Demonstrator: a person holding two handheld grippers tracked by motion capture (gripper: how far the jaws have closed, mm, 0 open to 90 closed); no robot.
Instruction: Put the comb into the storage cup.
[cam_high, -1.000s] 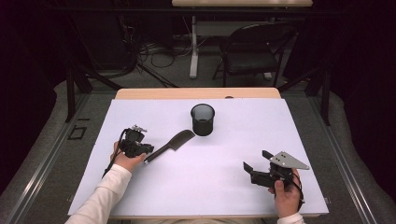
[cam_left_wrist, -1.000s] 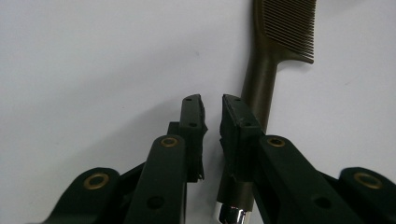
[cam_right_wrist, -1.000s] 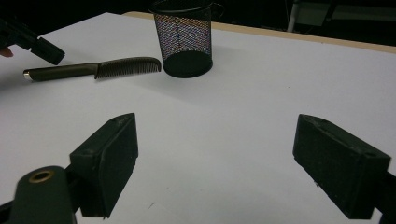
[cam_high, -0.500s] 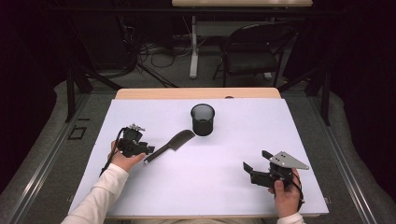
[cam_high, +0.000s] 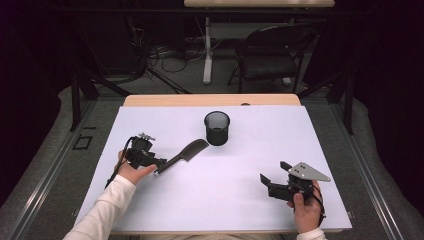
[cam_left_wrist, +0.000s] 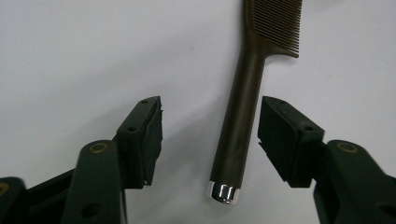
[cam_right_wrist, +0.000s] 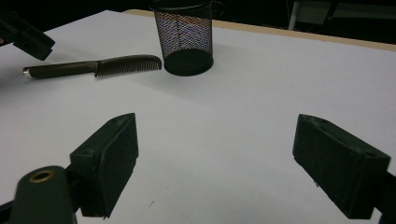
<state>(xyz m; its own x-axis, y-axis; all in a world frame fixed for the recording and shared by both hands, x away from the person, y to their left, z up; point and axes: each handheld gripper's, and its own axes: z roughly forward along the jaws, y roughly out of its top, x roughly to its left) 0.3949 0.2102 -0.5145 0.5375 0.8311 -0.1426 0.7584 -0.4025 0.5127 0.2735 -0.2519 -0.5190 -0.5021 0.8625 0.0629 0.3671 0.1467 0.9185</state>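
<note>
Brown plastic, the comb (cam_left_wrist: 243, 126) lies flat on the white table (cam_high: 240, 200), its handle between the jaws of the left gripper (cam_left_wrist: 210, 135), teeth end reaching toward the black mesh cup (cam_high: 217, 128). Those jaws have just been opening and no pad presses the handle. The right gripper (cam_right_wrist: 215, 158) rests well apart with jaws spread on nothing. Trouble I foresee: the handle sits nearer one pad, so a careless withdrawal or re-grip could nudge the comb and spin it, even into the cup.
</note>
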